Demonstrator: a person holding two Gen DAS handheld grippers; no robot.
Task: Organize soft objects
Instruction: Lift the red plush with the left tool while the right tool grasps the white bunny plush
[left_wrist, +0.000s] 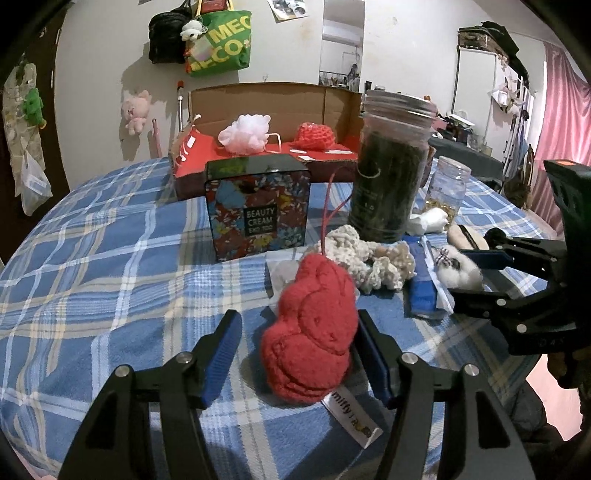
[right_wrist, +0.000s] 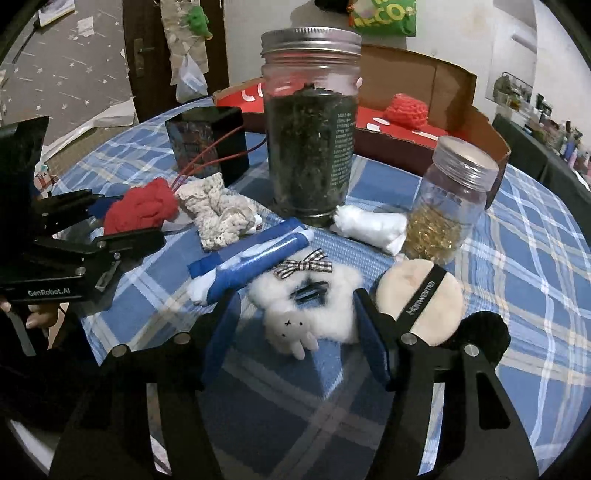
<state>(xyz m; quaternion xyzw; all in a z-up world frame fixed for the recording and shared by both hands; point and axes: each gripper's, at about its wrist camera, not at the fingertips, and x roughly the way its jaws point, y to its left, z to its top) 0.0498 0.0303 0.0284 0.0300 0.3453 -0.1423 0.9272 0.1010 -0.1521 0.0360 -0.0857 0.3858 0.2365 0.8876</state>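
Red fleece plush (left_wrist: 310, 332), embossed face.

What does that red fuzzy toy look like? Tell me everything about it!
The red plush toy is soft and fleecy, with a stitched bunny-like face. A thin red cord loops from its top, and a white tag reading "miffy" sticks out underneath. It lies on the blue plaid tablecloth, between the open jaws of the left gripper; the right-hand pad looks very close, and contact is unclear. A cream crocheted piece sits just behind it.
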